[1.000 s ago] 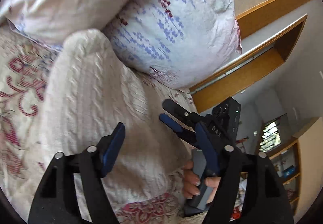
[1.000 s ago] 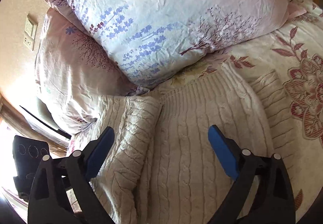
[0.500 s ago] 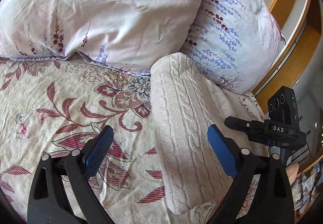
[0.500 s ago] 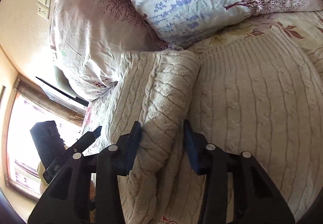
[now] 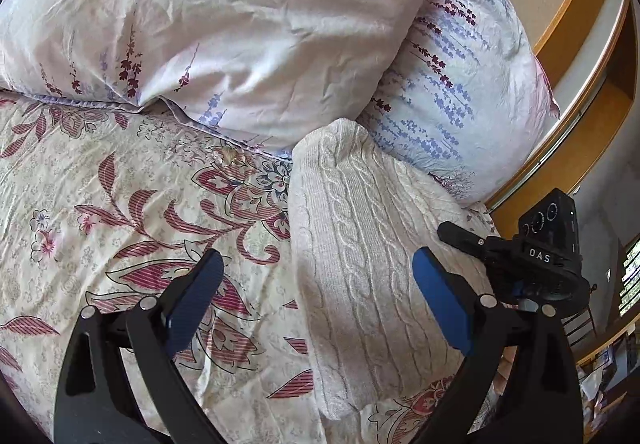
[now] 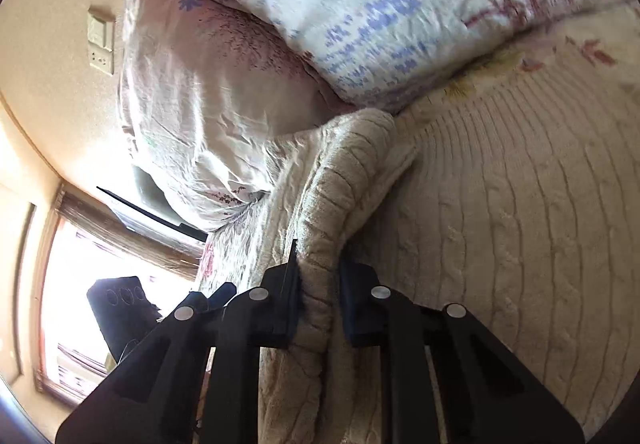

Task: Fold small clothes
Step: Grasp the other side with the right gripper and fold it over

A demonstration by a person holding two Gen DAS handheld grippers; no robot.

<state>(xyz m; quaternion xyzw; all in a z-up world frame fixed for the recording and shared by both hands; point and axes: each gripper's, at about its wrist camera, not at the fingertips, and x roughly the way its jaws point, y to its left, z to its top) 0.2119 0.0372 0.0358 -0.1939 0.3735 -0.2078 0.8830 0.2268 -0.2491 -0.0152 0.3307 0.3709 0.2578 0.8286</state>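
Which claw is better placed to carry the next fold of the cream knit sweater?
Right: the right claw is shut on a sweater fold; the left claw hangs open, gripping nothing.

The left hand-held gripper (image 5: 316, 300) hangs with its blue pads (image 5: 192, 298) spread wide above a cream cable-knit sweater (image 5: 360, 264), which lies in a long folded strip on the floral bedspread (image 5: 120, 195). The sweater's far end touches two pillows (image 5: 240, 23) propped at the head of the bed, one pale pink, the other printed with blue sprigs. At the right edge the right hand-held gripper (image 5: 460, 236), marked DAS, sits just beside the sweater.
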